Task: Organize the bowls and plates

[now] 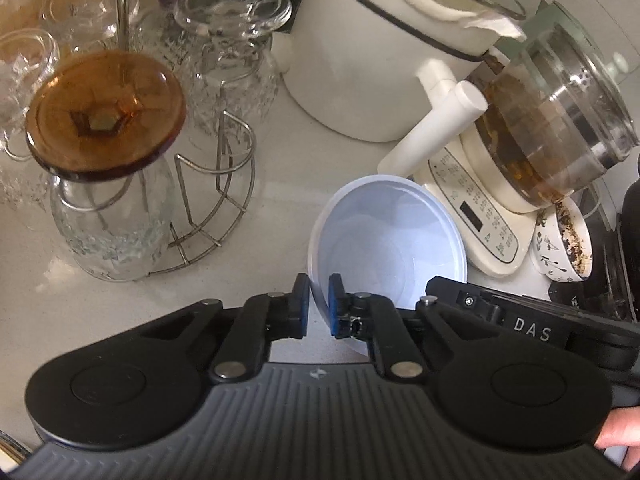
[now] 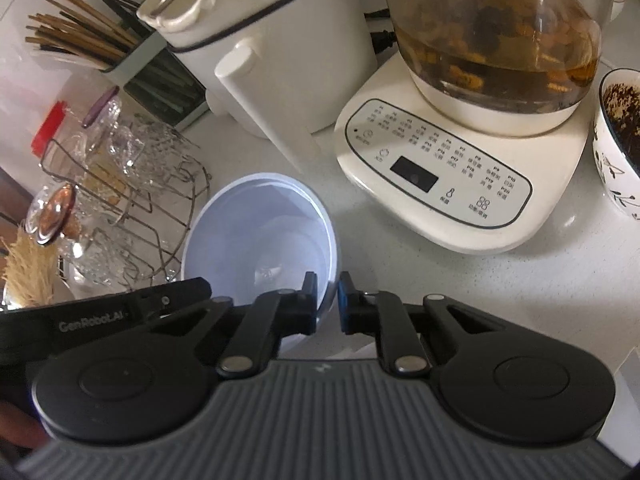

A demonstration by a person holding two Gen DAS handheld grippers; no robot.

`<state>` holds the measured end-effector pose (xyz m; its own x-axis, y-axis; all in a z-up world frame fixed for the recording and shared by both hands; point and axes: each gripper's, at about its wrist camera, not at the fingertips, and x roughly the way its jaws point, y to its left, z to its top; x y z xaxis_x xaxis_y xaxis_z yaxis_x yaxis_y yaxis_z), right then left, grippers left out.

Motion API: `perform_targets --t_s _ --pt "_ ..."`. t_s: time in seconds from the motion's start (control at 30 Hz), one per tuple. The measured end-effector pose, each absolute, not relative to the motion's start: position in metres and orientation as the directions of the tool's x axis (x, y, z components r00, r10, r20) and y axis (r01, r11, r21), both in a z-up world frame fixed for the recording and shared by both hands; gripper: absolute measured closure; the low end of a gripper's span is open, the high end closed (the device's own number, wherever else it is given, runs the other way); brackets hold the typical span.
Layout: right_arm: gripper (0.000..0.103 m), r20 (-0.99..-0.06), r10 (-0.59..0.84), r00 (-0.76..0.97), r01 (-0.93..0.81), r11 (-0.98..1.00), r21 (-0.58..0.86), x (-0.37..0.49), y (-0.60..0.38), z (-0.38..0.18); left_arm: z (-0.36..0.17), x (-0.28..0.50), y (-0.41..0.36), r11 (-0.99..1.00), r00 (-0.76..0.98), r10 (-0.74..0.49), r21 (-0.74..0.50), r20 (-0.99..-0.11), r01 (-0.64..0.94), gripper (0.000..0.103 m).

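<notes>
A pale blue bowl [image 1: 388,240] [image 2: 256,232] sits on the white counter, empty, with what looks like a second rim nested inside it. My left gripper [image 1: 319,308] is shut on the bowl's near left rim, one blue pad inside and one outside. My right gripper [image 2: 328,304] is shut on the opposite rim in the same way. The right gripper's finger [image 1: 460,292] shows at the bowl's far side in the left wrist view. The left gripper's finger [image 2: 180,292] shows at the left in the right wrist view.
An electric kettle base [image 1: 480,216] [image 2: 440,176] with a glass pot of tea [image 2: 496,40] stands just behind the bowl. Around it are a white lidded pot [image 1: 360,60] [image 2: 280,40], a floral bowl with dark residue [image 1: 560,248] [image 2: 616,152], a wire rack of upturned glasses [image 1: 216,200] [image 2: 160,208] and a chopstick holder [image 2: 80,36].
</notes>
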<state>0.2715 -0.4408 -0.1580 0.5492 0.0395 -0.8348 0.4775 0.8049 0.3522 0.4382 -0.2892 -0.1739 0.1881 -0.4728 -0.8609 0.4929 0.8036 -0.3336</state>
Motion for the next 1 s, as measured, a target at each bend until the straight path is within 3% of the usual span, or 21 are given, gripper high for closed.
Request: perform_targets --t_s 1.0 --pt "0.090 -0.756 0.041 0.654 0.416 0.815 0.404 0.212 -0.389 -0.080 -0.086 0.378 -0.219 0.795 0.242 -0.532 -0.381 -0.811 0.473 0.091"
